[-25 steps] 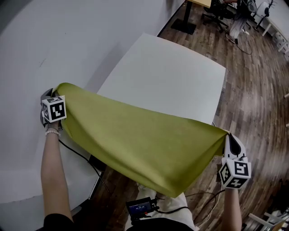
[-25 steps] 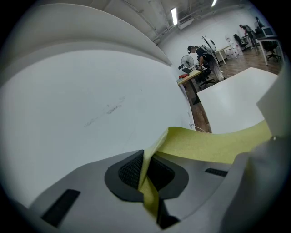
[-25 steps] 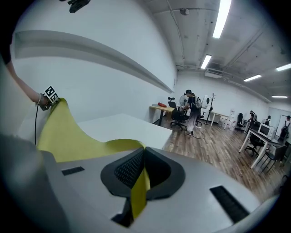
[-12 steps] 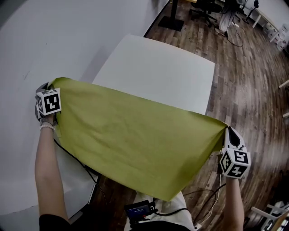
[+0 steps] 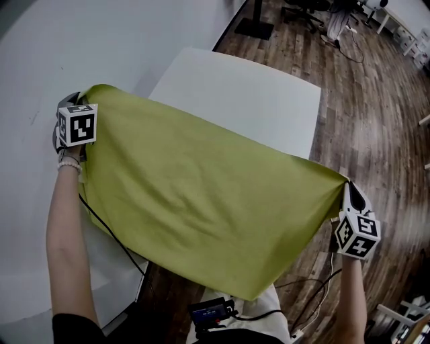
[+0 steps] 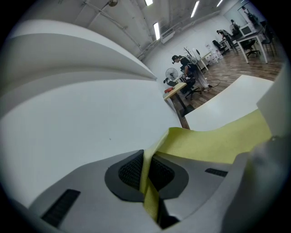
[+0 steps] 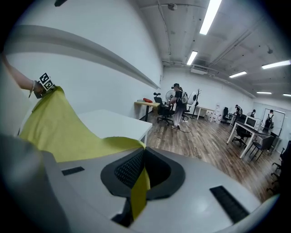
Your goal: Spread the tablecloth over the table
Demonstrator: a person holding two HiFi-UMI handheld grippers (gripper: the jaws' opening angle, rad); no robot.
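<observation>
A yellow-green tablecloth (image 5: 201,195) hangs stretched in the air between my two grippers, over the near end of a white table (image 5: 248,101). My left gripper (image 5: 80,101) is shut on the cloth's far left corner, close to the white wall; in the left gripper view the cloth (image 6: 213,141) runs pinched through the left gripper (image 6: 146,175). My right gripper (image 5: 346,191) is shut on the right corner, out past the table's right side. In the right gripper view the cloth (image 7: 68,132) passes through the right gripper (image 7: 142,175). The cloth's lower edge sags toward me.
A white wall (image 5: 80,47) runs close along the left of the table. Wooden floor (image 5: 376,121) lies to the right and beyond. Office chairs and desks (image 5: 322,13) stand at the far end, where a person (image 7: 176,107) stands. A cable (image 5: 114,235) hangs under the cloth.
Both hands have carried the cloth farther out over the table. The left gripper has risen and moved forward along the wall; the right has dropped slightly. More of the table is covered from view.
</observation>
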